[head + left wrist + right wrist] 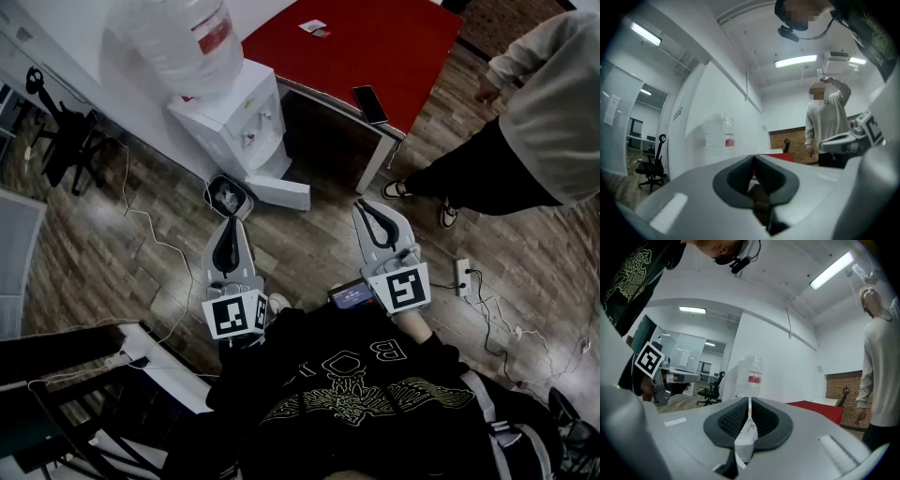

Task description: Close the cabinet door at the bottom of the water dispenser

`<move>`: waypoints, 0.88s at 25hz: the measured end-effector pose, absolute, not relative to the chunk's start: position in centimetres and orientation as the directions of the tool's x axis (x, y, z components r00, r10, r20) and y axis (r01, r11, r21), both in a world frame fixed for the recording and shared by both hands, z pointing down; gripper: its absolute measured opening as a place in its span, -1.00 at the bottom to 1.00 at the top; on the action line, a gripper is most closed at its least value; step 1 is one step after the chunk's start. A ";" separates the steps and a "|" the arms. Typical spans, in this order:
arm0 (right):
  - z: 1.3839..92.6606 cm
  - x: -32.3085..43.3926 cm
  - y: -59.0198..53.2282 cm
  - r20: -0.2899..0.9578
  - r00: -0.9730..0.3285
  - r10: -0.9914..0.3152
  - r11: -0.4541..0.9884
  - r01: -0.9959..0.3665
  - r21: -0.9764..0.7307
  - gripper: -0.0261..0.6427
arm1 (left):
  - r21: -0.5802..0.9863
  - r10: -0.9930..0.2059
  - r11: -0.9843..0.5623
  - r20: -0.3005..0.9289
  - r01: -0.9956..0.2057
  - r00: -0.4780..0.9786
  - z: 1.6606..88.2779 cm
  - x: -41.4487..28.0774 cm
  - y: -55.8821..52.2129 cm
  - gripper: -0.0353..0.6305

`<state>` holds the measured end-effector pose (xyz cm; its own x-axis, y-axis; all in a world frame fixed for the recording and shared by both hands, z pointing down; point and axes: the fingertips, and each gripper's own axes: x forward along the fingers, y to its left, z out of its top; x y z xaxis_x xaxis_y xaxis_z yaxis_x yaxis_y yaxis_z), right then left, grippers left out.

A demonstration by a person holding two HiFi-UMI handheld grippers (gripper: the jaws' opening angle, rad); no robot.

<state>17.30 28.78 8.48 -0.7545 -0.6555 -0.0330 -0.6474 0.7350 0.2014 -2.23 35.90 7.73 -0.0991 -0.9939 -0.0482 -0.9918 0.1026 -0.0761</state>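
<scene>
The white water dispenser (234, 122) stands against the wall with a big clear bottle (178, 42) on top. Its bottom cabinet door (281, 192) hangs open, swung out over the wood floor. My left gripper (228, 223) is held level, short of the dispenser's base, jaws shut and empty. My right gripper (367, 208) is to the right of the door, also shut and empty. In the left gripper view (753, 157) and the right gripper view (749, 399) the tips meet; only the bottle (749, 373) shows above them.
A red table (366, 47) with a phone (369, 103) stands right of the dispenser. A person (525, 131) stands at the right. An office chair (66, 141) is at the left. Cables (150, 225) and a power strip (462, 277) lie on the floor.
</scene>
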 end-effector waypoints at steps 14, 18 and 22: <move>9.9 17.2 23.8 -0.008 -0.735 -0.679 0.722 -0.669 0.178 -0.86 | -0.032 -0.998 0.058 -0.020 -0.998 -0.057 9.2 -2.2 29.7 -0.87; 8.1 14.9 22.0 -0.047 -0.724 -0.688 0.705 -0.682 0.196 -0.84 | -0.021 -0.999 0.035 -0.013 -0.999 -0.035 9.5 -4.2 27.0 -0.87; 8.4 11.9 20.0 0.000 -0.713 -0.702 0.701 -0.690 0.180 -0.77 | -0.012 -1.000 0.011 -0.014 -1.000 -0.010 9.7 -6.5 24.8 -0.87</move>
